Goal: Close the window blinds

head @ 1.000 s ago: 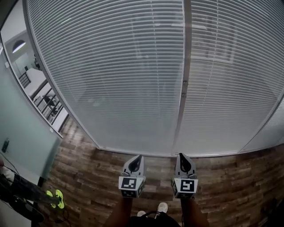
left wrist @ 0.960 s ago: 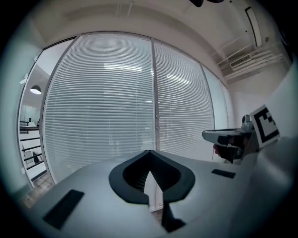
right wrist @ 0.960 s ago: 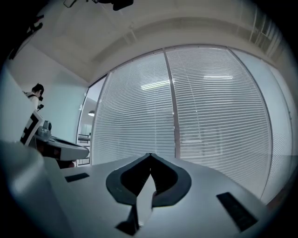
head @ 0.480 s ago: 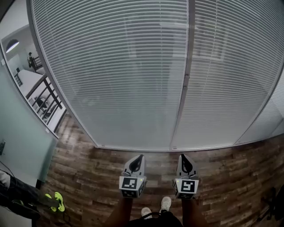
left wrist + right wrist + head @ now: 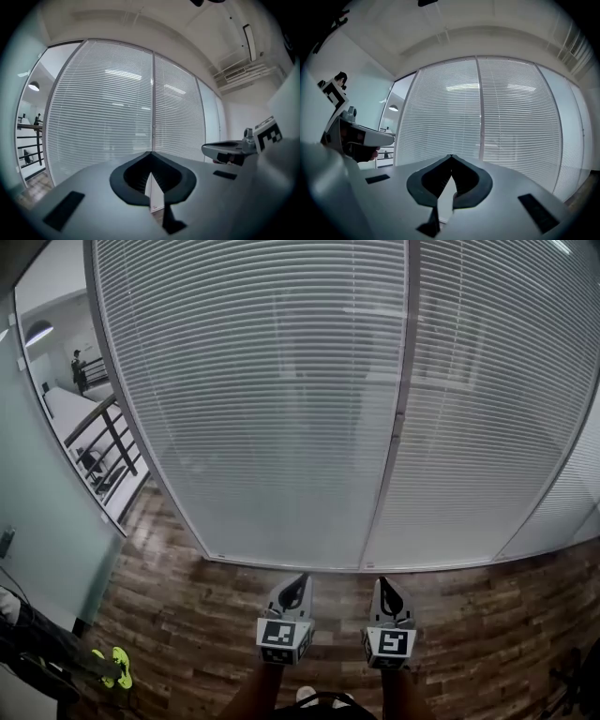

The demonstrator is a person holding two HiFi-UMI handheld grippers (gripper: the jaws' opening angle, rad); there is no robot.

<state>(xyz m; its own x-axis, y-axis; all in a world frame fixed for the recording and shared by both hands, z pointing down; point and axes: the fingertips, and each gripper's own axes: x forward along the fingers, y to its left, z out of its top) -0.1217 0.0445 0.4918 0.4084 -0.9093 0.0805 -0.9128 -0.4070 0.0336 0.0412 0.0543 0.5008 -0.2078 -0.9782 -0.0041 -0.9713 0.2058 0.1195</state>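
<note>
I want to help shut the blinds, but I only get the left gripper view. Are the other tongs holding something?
Observer: No. The right gripper view shows the right tongs shut, tips together, with nothing between them.
Operator: Are we touching the blinds?
Observer: No. In the head view the left tongs and the right ones both hang over wood floor, short of the blinds.
Operator: Is anything lying on the floor?
Observer: Yes, a bright yellow-green thing, maybe shoes, at the head view's lower left.
</note>
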